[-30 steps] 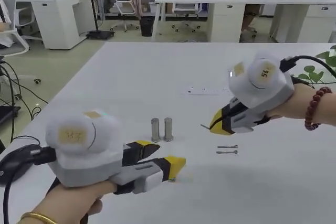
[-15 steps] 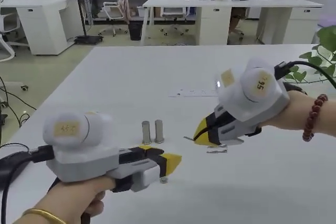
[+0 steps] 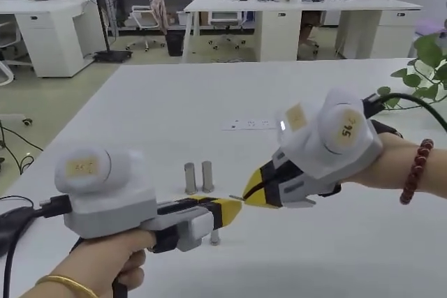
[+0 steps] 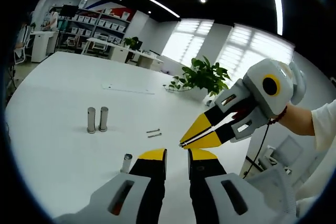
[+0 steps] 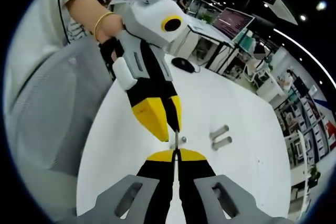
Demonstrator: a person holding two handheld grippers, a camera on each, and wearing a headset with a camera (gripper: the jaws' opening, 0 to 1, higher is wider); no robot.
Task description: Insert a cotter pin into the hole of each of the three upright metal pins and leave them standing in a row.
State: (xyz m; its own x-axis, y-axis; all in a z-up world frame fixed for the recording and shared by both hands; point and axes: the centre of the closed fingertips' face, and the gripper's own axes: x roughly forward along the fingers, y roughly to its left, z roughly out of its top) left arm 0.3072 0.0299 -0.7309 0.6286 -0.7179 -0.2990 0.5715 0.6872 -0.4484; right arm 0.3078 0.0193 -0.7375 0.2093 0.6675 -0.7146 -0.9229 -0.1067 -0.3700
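Now tip to tip: right gripper (image 3: pixel 250 195) clenched on cotter pin (image 3: pixel 235 197), left gripper (image 3: pixel 232 209) slightly parted.

Your right gripper (image 3: pixel 246 196) has swung left and down | the cotter pin (image 3: pixel 235 197) it pinches now sits just beside your left gripper (image 3: pixel 236 208) | left jaws have narrowed from splayed to a slim gap
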